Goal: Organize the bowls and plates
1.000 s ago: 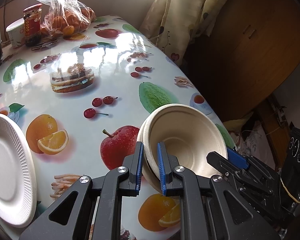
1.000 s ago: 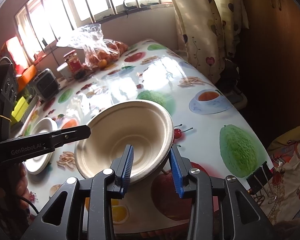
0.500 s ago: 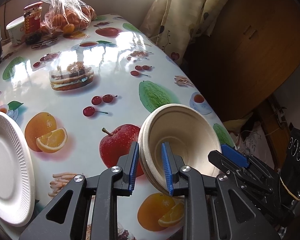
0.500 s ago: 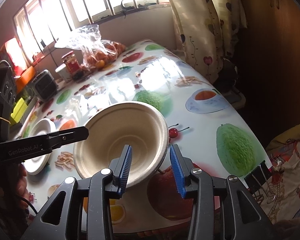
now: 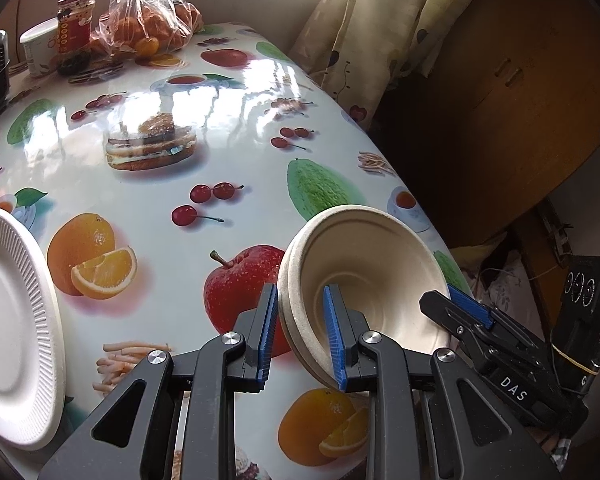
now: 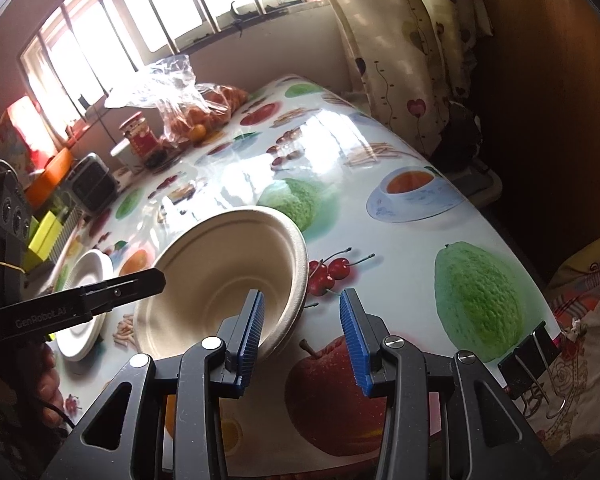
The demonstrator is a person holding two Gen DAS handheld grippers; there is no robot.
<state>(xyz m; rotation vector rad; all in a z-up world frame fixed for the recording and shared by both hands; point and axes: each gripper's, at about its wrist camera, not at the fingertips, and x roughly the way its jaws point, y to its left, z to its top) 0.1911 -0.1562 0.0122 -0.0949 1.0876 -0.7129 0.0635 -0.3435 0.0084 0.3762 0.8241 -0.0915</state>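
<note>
Two beige paper bowls (image 5: pixel 372 264) sit nested near the table's right edge, also seen as a bowl stack (image 6: pixel 220 264) in the right wrist view. My left gripper (image 5: pixel 300 336) straddles their near rim, jaws slightly apart: one pad outside, one inside, not clamping. My right gripper (image 6: pixel 302 336) is open at the opposite rim, its left pad inside the bowl and its right pad clear of the wall. Its fingers (image 5: pixel 460 308) show over the rim in the left view. A white ribbed plate (image 5: pixel 8 320) lies at the left, the same plate (image 6: pixel 82 280) behind my left gripper's finger (image 6: pixel 140 284).
The fruit-print tablecloth (image 5: pixel 160 184) drops off just right of the bowls. A bag of oranges (image 5: pixel 148 28), a red-lidded jar (image 5: pixel 74 20) and a paper cup (image 5: pixel 40 46) stand at the far end. A curtain (image 5: pixel 380 20) and wooden cabinet (image 5: pixel 520 80) flank the right side.
My left gripper's jaws have widened around the bowl rim. The gap between the right gripper's outer pad and the bowl wall has grown. The bowls have barely shifted.
</note>
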